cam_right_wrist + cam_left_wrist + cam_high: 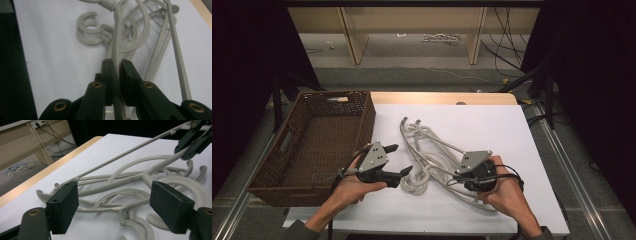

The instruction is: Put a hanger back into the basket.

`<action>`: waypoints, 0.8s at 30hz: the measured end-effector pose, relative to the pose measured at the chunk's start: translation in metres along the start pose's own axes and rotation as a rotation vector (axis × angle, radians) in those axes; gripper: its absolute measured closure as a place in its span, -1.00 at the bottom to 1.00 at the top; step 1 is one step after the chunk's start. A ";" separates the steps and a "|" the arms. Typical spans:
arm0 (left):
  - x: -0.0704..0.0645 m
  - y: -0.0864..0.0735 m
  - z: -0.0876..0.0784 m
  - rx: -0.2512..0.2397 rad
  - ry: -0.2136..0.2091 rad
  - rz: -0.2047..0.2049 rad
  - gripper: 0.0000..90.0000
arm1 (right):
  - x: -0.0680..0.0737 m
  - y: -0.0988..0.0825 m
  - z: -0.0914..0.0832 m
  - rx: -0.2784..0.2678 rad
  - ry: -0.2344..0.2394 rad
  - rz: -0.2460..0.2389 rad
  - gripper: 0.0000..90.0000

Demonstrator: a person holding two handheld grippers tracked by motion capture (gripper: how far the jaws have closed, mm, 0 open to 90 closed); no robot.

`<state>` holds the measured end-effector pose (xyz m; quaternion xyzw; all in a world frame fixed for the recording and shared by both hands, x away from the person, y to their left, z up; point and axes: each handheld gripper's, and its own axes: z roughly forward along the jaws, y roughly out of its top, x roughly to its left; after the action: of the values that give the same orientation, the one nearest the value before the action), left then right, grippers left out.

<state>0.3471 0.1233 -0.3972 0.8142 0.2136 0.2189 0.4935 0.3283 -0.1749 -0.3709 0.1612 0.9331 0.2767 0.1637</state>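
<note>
Pile of pale grey plastic hangers [432, 150] lies tangled on the white table [492, 125], just right of the brown wicker basket [312, 145], which sits at the table's left edge. Hooks of the hangers [91, 31] curl at the pile's near-left end, closest to the basket's front corner; straight bars run off toward the far side of the pile. Right hand-held gripper [460, 176] sits at the pile's near-right side, held in the person's right hand [502, 192], grey three-cornered plate on top. In the right gripper view its jaws are clenched on one hanger's shoulder arm [117, 62], the grey arm running up between the two black pads [107, 75] toward the hooks. Left hand-held gripper [398, 160] is between the basket and the pile, held in the left hand [349, 190], jaws released and spread wide, pointing at the hangers. In the left gripper view both pads [63, 205] stand well apart with the tangle of hangers [120, 195] behind the gap, nothing between them; whether the pads touch the table is hard to tell. The other gripper's black tip [193, 140] shows top right in that view, on a raised hanger bar. Basket interior looks bare apart from a small light item at its far wall, too small to tell.
</note>
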 end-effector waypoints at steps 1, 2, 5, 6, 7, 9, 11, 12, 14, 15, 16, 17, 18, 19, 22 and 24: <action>0.000 0.000 0.000 0.000 0.000 0.000 -0.49 | 0.000 0.000 0.000 0.000 0.000 0.000 0.82; 0.000 0.000 0.002 0.008 -0.001 0.005 -0.49 | 0.001 0.001 -0.001 -0.002 0.002 -0.010 0.82; 0.001 -0.002 0.008 0.027 -0.010 0.024 -0.49 | 0.007 0.004 -0.005 -0.006 0.020 -0.035 0.82; 0.001 -0.004 0.011 0.045 -0.015 0.048 -0.49 | 0.008 0.005 -0.005 -0.002 0.028 -0.040 0.82; 0.001 -0.004 0.011 0.045 -0.015 0.048 -0.48 | 0.009 0.006 -0.005 -0.006 0.030 -0.048 0.82; 0.002 -0.004 0.014 0.078 -0.030 0.102 -0.45 | 0.011 0.007 -0.005 -0.008 0.046 -0.054 0.82; 0.002 -0.005 0.016 0.082 -0.034 0.104 -0.45 | 0.012 0.008 -0.005 -0.006 0.050 -0.059 0.82; 0.001 -0.006 0.017 0.090 -0.034 0.105 -0.44 | 0.012 0.008 -0.005 -0.008 0.045 -0.071 0.82; 0.003 -0.007 0.018 0.116 -0.039 0.127 -0.39 | 0.013 0.008 -0.006 -0.006 0.052 -0.073 0.82; 0.002 -0.008 0.020 0.128 -0.051 0.151 -0.36 | 0.013 0.008 -0.006 -0.005 0.058 -0.075 0.82; 0.002 -0.008 0.020 0.128 -0.051 0.151 -0.36 | 0.013 0.008 -0.006 -0.005 0.058 -0.075 0.82; 0.002 -0.008 0.020 0.133 -0.053 0.163 -0.35 | 0.014 0.009 -0.007 -0.003 0.066 -0.074 0.82; 0.001 -0.009 0.022 0.147 -0.054 0.183 -0.34 | 0.014 0.009 -0.007 -0.006 0.062 -0.080 0.82; 0.001 -0.009 0.022 0.147 -0.054 0.183 -0.31 | 0.014 0.009 -0.007 -0.006 0.062 -0.080 0.82; 0.000 -0.009 0.027 0.160 -0.083 0.213 -0.26 | 0.015 0.009 -0.009 -0.011 0.069 -0.096 0.82; -0.002 -0.008 0.029 0.163 -0.101 0.230 -0.24 | 0.016 0.010 -0.009 -0.015 0.081 -0.103 0.82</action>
<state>0.3609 0.1054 -0.4166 0.8805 0.1111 0.2147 0.4077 0.3127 -0.1648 -0.3620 0.1005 0.9439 0.2812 0.1409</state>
